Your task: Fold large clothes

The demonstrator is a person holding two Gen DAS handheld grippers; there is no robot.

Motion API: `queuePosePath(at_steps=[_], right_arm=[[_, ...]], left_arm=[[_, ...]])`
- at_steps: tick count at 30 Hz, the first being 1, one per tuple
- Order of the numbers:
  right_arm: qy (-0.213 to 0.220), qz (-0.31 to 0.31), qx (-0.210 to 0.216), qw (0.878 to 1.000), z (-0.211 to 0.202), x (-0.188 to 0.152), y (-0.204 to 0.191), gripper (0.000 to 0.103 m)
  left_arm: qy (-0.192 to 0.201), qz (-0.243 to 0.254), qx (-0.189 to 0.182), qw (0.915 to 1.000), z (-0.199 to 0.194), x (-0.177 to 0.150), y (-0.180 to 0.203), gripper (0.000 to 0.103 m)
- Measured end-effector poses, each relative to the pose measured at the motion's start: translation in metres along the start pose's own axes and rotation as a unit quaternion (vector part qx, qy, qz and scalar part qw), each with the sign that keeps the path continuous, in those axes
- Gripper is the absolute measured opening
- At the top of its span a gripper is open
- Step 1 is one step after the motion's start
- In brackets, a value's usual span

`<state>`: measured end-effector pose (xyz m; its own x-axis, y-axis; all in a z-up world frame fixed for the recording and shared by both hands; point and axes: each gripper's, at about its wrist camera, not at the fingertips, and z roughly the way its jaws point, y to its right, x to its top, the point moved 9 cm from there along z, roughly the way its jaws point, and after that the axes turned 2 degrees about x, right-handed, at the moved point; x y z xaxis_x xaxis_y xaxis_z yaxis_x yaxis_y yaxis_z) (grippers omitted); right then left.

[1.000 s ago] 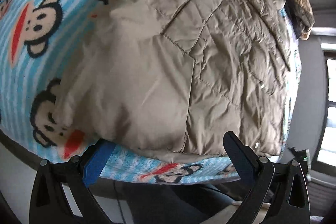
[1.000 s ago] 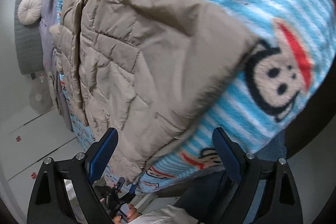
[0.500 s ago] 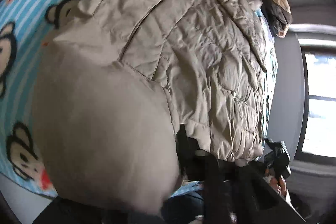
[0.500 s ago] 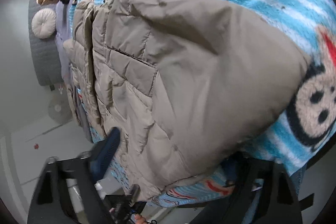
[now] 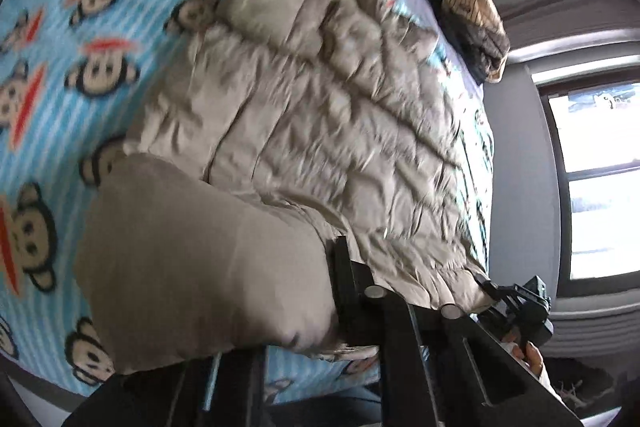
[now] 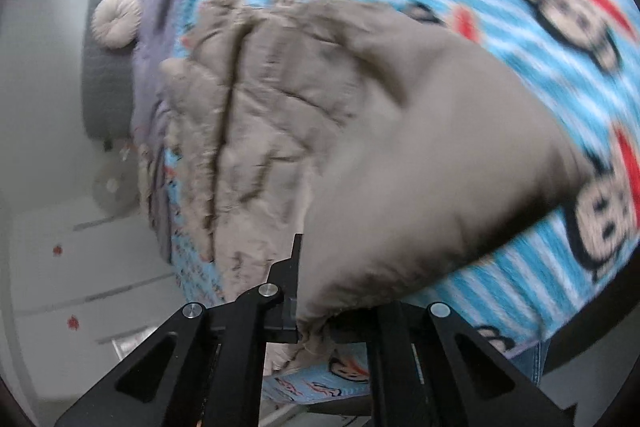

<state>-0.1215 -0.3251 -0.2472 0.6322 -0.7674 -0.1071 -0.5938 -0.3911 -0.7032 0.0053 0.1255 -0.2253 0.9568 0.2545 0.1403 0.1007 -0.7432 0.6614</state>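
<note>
Heads up, both views are pretty blurry, so fine detail on the stitching is mushy. The left gripper (image 5: 340, 311) is mostly buried: a smooth beige flap of the puffer jacket (image 5: 320, 131) covers one finger completely, and only the other black finger shows, pressed right against the fabric. It looks clamped onto the near hem. Same deal on the right gripper (image 6: 312, 319), whose fingers are closed tight with a pinch of the jacket's edge bunched between them. The rest of each gripper's frame is cut off by the bottom of the picture.

The jacket lies on a bed with a light blue striped monkey-print blanket (image 5: 80, 39). A round cream cushion (image 6: 116, 21) sits up by a grey padded headboard (image 6: 106, 87), and there's a brown and black bundle of clothes (image 5: 476, 23) at the far end of the bed. A bright window (image 5: 600, 179) shows on one side, white cabinet fronts (image 6: 80, 267) on the other. In the left wrist view you can just catch the other gripper (image 5: 524, 307) with fingers (image 5: 534, 353) wrapped on it, low right.

The jacket's long axis runs away from the grippers toward the headboard, near hem lifted and the rest lying flat.
</note>
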Motion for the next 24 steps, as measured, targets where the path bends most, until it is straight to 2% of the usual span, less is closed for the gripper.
queuePosePath(at_steps=[6, 15, 19, 24], right_arm=[[-0.013, -0.083, 0.04, 0.996, -0.01, 0.036, -0.077, 0.009], [-0.035, -0.204, 0.076, 0.975, -0.01, 0.094, -0.182, 0.009], [-0.047, -0.237, 0.082, 0.967, 0.0, 0.115, -0.213, 0.009], [-0.046, -0.271, 0.073, 0.959, 0.014, 0.135, -0.241, 0.009]], left_arm=[[0.082, 0.008, -0.005, 0.9966, -0.035, 0.049, 0.045, 0.012], [0.174, 0.002, 0.008, 0.9846, -0.059, 0.118, 0.091, 0.012], [0.19, 0.004, 0.021, 0.9816, -0.058, 0.14, 0.102, 0.012], [0.18, 0.016, 0.028, 0.9831, -0.048, 0.176, 0.103, 0.012]])
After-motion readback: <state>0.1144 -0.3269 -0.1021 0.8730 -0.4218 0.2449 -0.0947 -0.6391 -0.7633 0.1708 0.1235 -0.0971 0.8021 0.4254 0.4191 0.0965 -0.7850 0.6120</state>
